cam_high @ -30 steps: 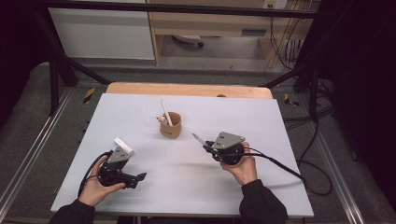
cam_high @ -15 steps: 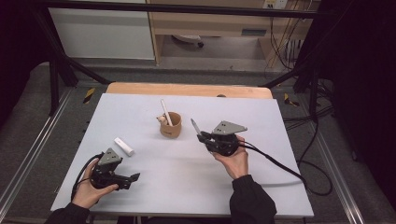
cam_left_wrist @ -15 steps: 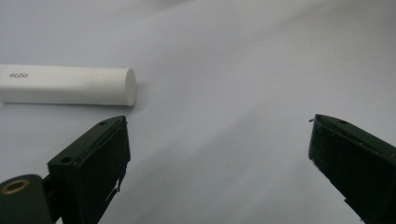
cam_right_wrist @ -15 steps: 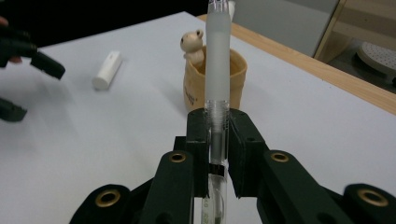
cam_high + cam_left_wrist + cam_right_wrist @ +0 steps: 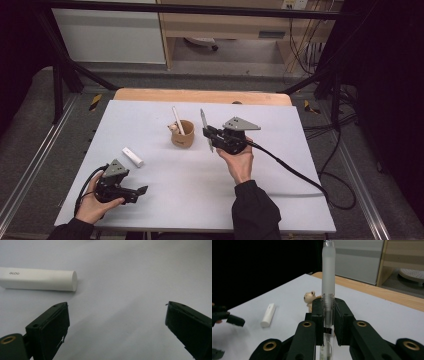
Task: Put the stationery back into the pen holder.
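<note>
The right gripper [image 5: 209,134], clamped on a slim translucent pen [image 5: 205,131], might knock over the brown cup [image 5: 182,135] at nine o'clock.

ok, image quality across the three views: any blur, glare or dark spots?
High view: even light on the table, surroundings dark. Left gripper view: glue stick soft, fingers blurred. Right gripper view: pen fairly sharp, left background black, cup soft.

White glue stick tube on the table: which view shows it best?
Left gripper view: the white cylindrical glue stick tube lies close up, with its flat end and printed label readable. High view shows it small, beyond the left gripper. Right gripper view shows it lengthwise, farther off.
</note>
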Motion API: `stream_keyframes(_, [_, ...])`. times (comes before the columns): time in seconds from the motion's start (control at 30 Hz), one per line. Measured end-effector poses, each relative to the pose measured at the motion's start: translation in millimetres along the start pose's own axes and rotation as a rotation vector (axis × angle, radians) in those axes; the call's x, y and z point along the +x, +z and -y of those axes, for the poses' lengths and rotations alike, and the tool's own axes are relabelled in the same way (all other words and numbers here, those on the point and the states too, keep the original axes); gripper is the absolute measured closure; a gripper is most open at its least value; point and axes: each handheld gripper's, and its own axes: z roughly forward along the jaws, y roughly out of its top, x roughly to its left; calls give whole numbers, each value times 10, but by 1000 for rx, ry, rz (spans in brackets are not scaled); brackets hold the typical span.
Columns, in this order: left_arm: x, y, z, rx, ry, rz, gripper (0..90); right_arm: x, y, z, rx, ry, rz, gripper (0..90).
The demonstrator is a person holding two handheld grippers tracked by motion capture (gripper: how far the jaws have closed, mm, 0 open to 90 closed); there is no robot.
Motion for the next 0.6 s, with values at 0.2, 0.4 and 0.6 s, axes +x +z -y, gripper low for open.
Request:
stream_keyframes(0.2, [2,3,4,-1,-4,2,55,-14,131,-92,-52,43,9,798])
stream_keyframes(0.4, [4,5,6,-1,-6,5,55,-19,276,-181,-76,68,22,798])
stream_keyframes(0.6, [23,-1,9,-1,-8,5,55,-33,419,-262,-84,80,32,798])
